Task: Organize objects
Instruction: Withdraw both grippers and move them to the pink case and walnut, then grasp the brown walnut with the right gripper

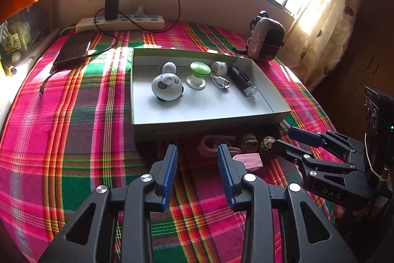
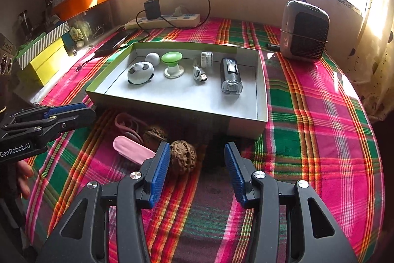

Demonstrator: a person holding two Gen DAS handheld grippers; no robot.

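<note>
A shallow grey box (image 1: pixel 206 118) (image 2: pixel 261 120) on the plaid cloth holds a panda toy (image 1: pixel 167 88) (image 2: pixel 139 72), a white ball (image 1: pixel 169 67), a green-topped knob (image 1: pixel 198 74) (image 2: pixel 172 64), a small white reel (image 2: pixel 206 59), a USB cable (image 2: pixel 200 74) and a black flashlight (image 1: pixel 242 81) (image 2: pixel 231 75). In front of the box lie two walnuts (image 2: pixel 183 155) (image 2: pixel 155 134), a pink clip (image 2: pixel 134 149) (image 1: pixel 247 160) and a pink band (image 2: pixel 128 123). My left gripper (image 1: pixel 197 164) is open and empty near the box's front. My right gripper (image 2: pixel 197 165) is open, with the nearer walnut beside its left finger.
A power strip (image 1: pixel 118 22) with a charger and cable lies at the back wall. A dark power bank (image 1: pixel 72 51) lies left of the box. A small heater (image 2: pixel 304 31) stands at the back right. Boxes and an orange tray (image 2: pixel 81 0) are stacked at the left.
</note>
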